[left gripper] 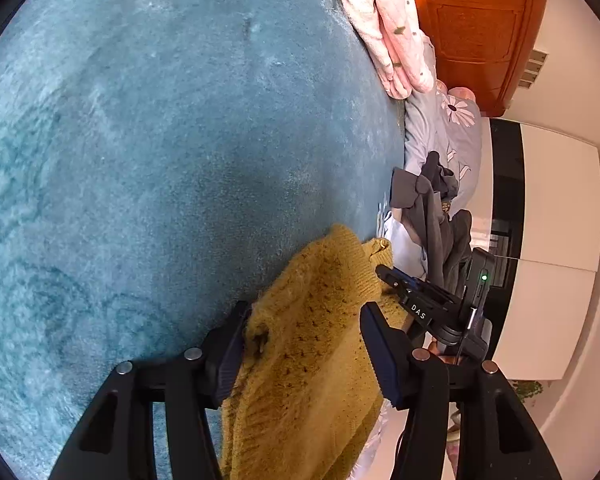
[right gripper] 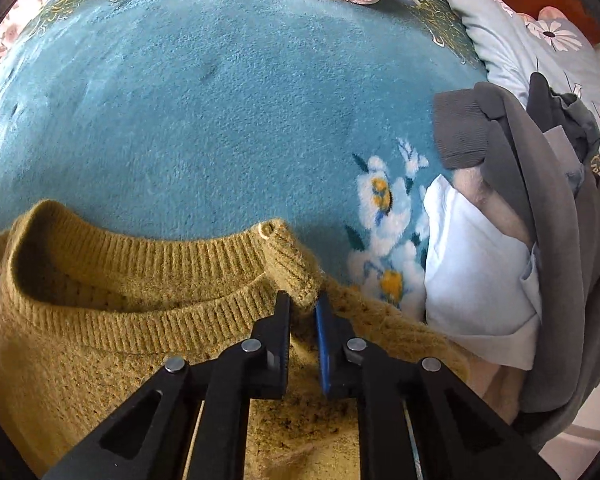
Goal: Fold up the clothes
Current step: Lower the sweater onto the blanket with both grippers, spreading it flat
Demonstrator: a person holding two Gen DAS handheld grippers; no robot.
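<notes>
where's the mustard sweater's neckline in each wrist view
Left wrist: the ribbed neckline sits right of centre, beyond the right gripper, at the mustard sweater's far end.
Right wrist: the neckline arcs across lower left, its right corner between the jaws.
Shared landmark: the grey garment heaped at right.

R gripper point(right gripper: 302, 308) pinched on mustard sweater point(right gripper: 100, 320) collar, teal blanket point(right gripper: 220, 100)
</notes>
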